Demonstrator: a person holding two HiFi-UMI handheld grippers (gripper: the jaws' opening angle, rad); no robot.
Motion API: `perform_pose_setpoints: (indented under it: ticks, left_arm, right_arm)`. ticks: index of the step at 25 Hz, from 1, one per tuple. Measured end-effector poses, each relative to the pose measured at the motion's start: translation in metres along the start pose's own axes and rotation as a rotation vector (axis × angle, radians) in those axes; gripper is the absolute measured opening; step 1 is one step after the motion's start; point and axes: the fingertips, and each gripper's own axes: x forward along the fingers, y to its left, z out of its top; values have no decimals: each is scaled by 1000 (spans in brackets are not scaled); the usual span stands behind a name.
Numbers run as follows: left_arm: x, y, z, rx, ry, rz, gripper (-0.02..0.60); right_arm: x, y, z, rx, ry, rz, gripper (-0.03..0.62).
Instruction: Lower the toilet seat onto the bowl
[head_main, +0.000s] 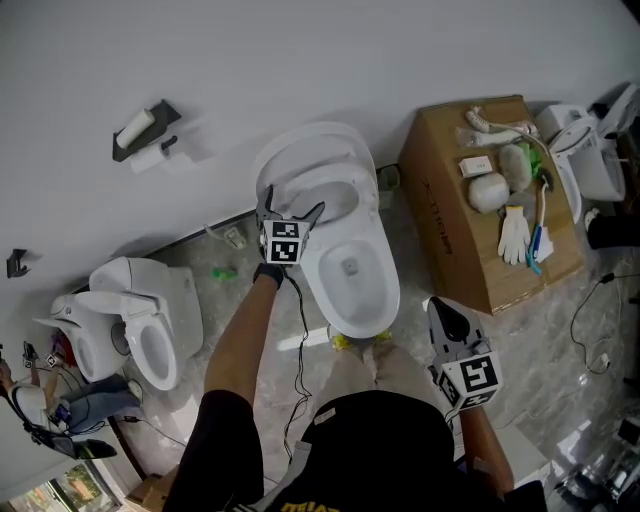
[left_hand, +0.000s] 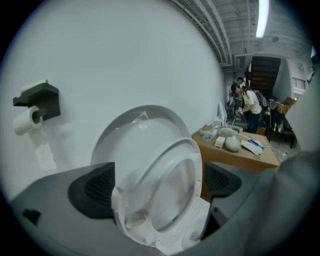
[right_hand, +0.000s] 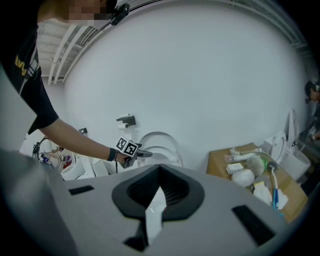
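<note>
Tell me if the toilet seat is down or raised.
Raised, tilted: the toilet seat leans off the lid, above the bowl, between the left gripper's parted jaws.

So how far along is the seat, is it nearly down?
Nothing is finished yet. The seat stands tilted, away from the upright lid but well off the bowl. In hand: the left gripper, jaws apart, is at the seat's rim. The right gripper hangs shut and empty, off to the side. Left to do: bring the seat down flat on the bowl.

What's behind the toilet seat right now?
The raised lid stands right behind the toilet seat, with the white wall beyond it. The seat covers the lid's lower part.
</note>
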Motion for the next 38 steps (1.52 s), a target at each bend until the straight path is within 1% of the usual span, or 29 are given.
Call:
perform_pose_setpoints:
  ticks: [2,5,7,12,13,14,15,16,17,18,20,22,27,29,32,35,38]
  left_arm:
    - [4,1,2,-11,3,-2,575]
    - [6,2,-1,4,35,-6,572]
    - [8,3,-2,16,38,-3,565]
    - [12,3,-1,8,35,-6,558]
    - [11,5,-2,15,37,8,560]
    - [9,8,-1,36,41,39,552]
    - [5,14,0,75,46,82,237]
    - [1,20,2,119,55,114,61]
    - [-1,22,2,147,63,117,51]
    - [-1,23,3,157,69,97,46]
    - [-1,21,3,171,72,52,46]
    - [-1,20,3,178,76,43,46]
    - [0,21,3,153,72,67,48]
    - [2,20,1,166,83,74,49]
    - [5,22,-1,213,127,87,55]
    - [5,21,-1,208,150,86,55]
    - [5,20,1,232,157,108,54]
  right_arm:
    - [-2,-2,-2,8,1,-7,-8]
    - [-5,-2,-5,15,2,-10,-8]
    - [-6,-2,-6,17,1,-12,-6]
    - [-8,1,-4,-49,5,-23,-8]
    - [-8,2,-5,-38,4,-18,-8]
    - [-8,3,-5,-22,2,-14,-8]
    - [-9,3,-6,-11,0,-14,-8]
    - [-9,3,-6,-8,-1,-15,-6]
    - [-9,3,-6,-6,-2,-15,-8]
    - [-9,3,-7,-6,-1,-13,-8]
    - [-9,3,-9,-9,3,-11,-8]
    - [-8,5,-9,-10,4,-7,-8]
    - [-9,4,-7,-9,-3,-10,-8]
    - [-10,1,-8,-10,0,-19,-8]
    - [-9,1,-10,-5,-2,-25,-8]
    - [-9,-1,-11,6,-12,-28,-8]
    - [-10,-4,-11,20,-23,-38,-8]
